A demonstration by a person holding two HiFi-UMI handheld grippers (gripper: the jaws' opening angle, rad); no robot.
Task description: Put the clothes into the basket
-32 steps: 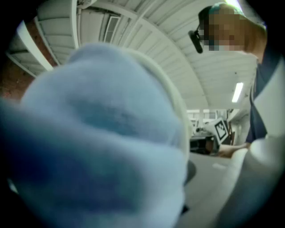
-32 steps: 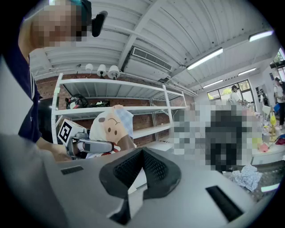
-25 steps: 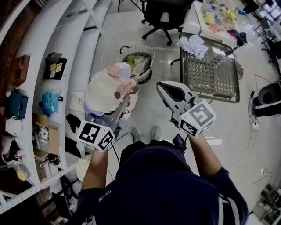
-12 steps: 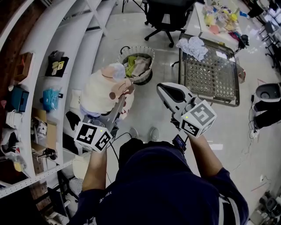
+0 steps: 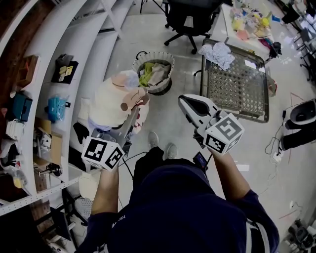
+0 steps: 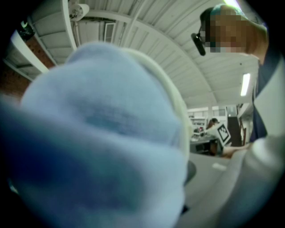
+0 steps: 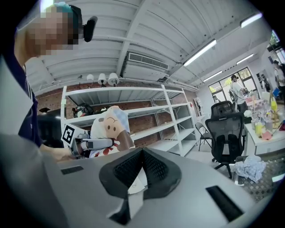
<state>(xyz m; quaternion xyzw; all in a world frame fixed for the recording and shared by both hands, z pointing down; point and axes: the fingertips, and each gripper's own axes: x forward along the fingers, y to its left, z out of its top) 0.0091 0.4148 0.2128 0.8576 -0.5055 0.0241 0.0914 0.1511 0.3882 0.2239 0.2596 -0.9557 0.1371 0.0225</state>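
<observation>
A cream plush toy (image 5: 109,101) with a light blue cap and a brown snout hangs in front of me, with my left gripper (image 5: 137,105) shut on it. Its blue fabric (image 6: 102,133) fills the left gripper view and hides the jaws there. From the right gripper view I see the toy (image 7: 111,122) and the left gripper (image 7: 95,143) in front of the shelves. My right gripper (image 5: 191,102) is shut with nothing in it, its pads meeting at the tip (image 7: 142,153). A round basket (image 5: 171,60) on the floor ahead holds green and beige clothes (image 5: 152,73).
White shelving (image 5: 74,59) with small items runs along the left. A metal mesh cart (image 5: 237,84) stands right of the basket with a white cloth (image 5: 219,52) on its far corner. A black office chair (image 5: 190,15) and a cluttered table lie beyond.
The left gripper keeps its hold on the plush toy, which has barely moved. The right gripper has drifted slightly and stays shut.
</observation>
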